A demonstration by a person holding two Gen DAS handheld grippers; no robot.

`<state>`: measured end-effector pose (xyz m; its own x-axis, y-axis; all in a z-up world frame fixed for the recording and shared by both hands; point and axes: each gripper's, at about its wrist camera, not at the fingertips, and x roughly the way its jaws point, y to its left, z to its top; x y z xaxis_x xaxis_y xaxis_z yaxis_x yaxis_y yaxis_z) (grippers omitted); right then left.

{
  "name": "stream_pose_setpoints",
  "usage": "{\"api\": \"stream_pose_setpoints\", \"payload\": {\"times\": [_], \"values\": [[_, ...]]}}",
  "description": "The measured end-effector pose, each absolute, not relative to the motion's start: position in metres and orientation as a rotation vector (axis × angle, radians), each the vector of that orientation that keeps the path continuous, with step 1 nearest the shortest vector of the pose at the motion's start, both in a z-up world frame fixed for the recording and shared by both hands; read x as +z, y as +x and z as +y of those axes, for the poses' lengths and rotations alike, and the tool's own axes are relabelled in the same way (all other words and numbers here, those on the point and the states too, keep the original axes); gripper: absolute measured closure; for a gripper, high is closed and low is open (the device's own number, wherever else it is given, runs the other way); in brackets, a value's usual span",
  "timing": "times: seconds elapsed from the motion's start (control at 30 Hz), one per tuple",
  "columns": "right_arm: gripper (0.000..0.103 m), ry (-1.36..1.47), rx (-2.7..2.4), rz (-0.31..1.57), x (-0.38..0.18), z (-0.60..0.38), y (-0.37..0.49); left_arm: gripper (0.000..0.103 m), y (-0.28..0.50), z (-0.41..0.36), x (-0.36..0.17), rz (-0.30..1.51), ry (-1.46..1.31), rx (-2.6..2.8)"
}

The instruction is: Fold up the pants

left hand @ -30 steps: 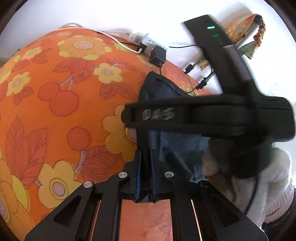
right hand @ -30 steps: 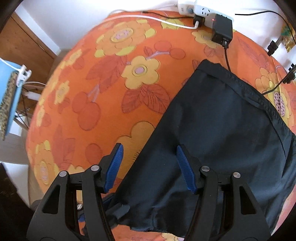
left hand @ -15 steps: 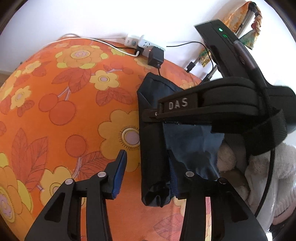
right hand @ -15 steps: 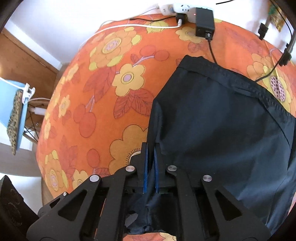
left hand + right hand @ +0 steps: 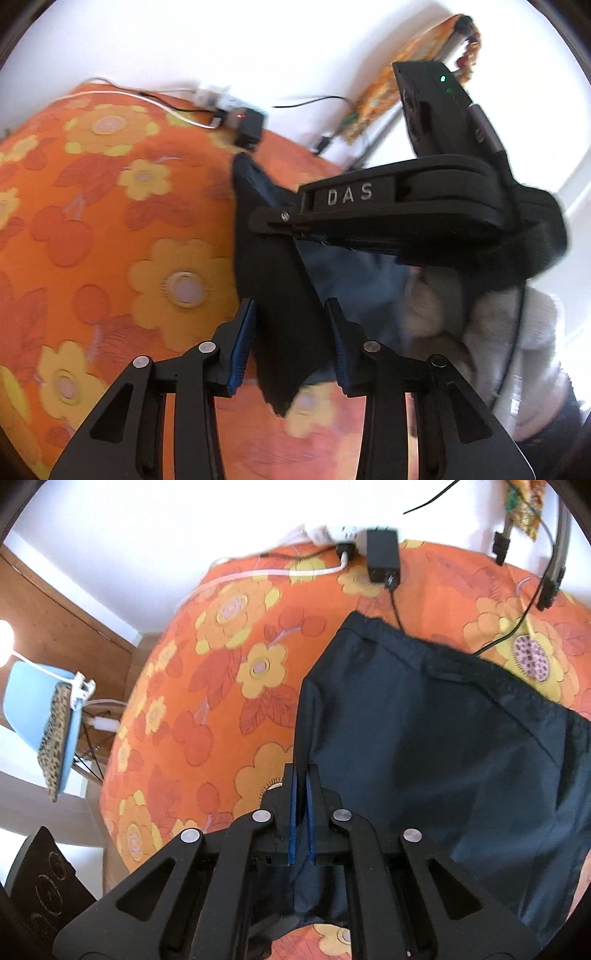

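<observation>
Since a second ago: right gripper (image 5: 301,771) gone from wide apart to tight shut, and left gripper (image 5: 291,306) gone from shut to partly apart, then closing a tiny bit again just now. Near edge of the dark pants (image 5: 443,738) pulled up a little off the worktop (image 5: 221,701).

Nearest in the right view: blue pads pressed together, with a thin fold of the pants pinched between the jaws. Just past them, the rest of the pants spread flat over the orange flower cloth on the worktop, waistband at the far end.

Nearest in the left view: jaws standing at a middle width, a hanging strip of the pants between them, not squeezed. Above that strip, the other gripper, black with letters on its side, gripping the same cloth. Beside it, a blurry hand (image 5: 424,306) in a fluffy white sleeve (image 5: 517,350).

Farther back, at the far edge of the worktop by the white wall: a white power strip (image 5: 332,531), a black plug box (image 5: 382,559) and some wires. Off to the left side, down low, a blue chair (image 5: 37,701).
</observation>
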<state>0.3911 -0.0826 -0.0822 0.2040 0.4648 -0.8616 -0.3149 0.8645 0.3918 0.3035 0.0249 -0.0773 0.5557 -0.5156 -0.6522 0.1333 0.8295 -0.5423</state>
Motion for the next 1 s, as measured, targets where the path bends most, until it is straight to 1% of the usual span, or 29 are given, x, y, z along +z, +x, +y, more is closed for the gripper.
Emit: {"api": "stream_pose_setpoints", "payload": {"times": [0.03, 0.1, 0.3, 0.5, 0.67, 0.8, 1.0], "values": [[0.098, 0.157, 0.549, 1.244, -0.077, -0.088, 0.392, 0.062, 0.301, 0.022, -0.073, 0.912, -0.462, -0.417], [0.098, 0.184, 0.555, 1.222, -0.066, -0.101, 0.392, 0.052, 0.294, 0.017, -0.065, 0.888, -0.434, -0.423], [0.099, 0.243, 0.554, 1.156, -0.037, -0.148, 0.387, 0.052, 0.281, 0.006, -0.063, 0.885, -0.375, -0.447], [0.099, 0.315, 0.530, 1.109, -0.023, -0.201, 0.378, 0.052, 0.285, -0.002, -0.064, 0.877, -0.372, -0.455], [0.099, 0.409, 0.479, 1.074, -0.031, -0.254, 0.368, 0.052, 0.292, -0.016, -0.067, 0.894, -0.342, -0.460], [0.099, 0.487, 0.438, 1.063, -0.043, -0.297, 0.363, 0.052, 0.295, -0.018, -0.063, 0.891, -0.383, -0.488], [0.099, 0.571, 0.381, 1.049, -0.065, -0.350, 0.349, 0.052, 0.304, -0.044, -0.070, 0.899, -0.307, -0.465]]}}
